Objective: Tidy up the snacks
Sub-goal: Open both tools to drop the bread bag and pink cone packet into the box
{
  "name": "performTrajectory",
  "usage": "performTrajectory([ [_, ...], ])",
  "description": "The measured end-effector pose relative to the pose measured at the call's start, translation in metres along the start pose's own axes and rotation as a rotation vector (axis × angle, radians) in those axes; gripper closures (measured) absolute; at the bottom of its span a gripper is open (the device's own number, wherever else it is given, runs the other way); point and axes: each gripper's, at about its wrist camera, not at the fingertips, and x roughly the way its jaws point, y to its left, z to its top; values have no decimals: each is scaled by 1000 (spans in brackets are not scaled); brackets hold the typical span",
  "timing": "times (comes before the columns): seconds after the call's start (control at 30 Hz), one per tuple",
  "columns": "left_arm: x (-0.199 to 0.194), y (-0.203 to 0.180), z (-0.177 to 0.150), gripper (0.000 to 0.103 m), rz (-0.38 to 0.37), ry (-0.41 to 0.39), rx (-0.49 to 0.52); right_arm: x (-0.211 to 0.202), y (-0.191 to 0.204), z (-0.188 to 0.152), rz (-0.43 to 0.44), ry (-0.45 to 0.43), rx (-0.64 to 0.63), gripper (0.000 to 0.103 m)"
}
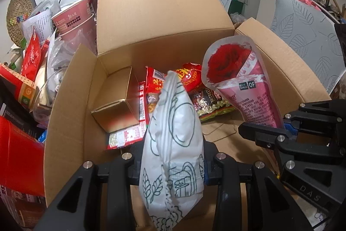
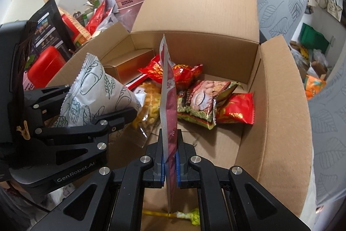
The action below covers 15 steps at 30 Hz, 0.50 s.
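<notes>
My left gripper (image 1: pixel 173 168) is shut on a white snack bag with green line drawings (image 1: pixel 175 133), held upright over the near edge of an open cardboard box (image 1: pixel 164 14). It also shows in the right wrist view (image 2: pixel 95 92). My right gripper (image 2: pixel 169 163) is shut on a pink pouch with a red rose print (image 2: pixel 168 101), held edge-on above the box; the left wrist view shows its face (image 1: pixel 235 79). Inside the box lie red snack packs (image 2: pixel 181 73), a nut bag (image 2: pixel 201 101), a waffle pack (image 2: pixel 149 101) and a small gold box (image 1: pixel 116 107).
Left of the box is a clutter of pink paper cups (image 1: pixel 73 23), red packets (image 1: pixel 32 55), a red tin (image 1: pixel 19 155) and a black carton (image 2: pixel 49 21). Grey leaf-print cushions (image 1: pixel 302 31) stand behind and right of the box. The box flaps stand up.
</notes>
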Motion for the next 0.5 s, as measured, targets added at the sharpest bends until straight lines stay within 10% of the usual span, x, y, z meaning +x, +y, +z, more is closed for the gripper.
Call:
performTrajectory([
  [0.5, 4, 0, 15, 65, 37, 25, -12, 6, -3, 8, -42, 15, 22, 91],
])
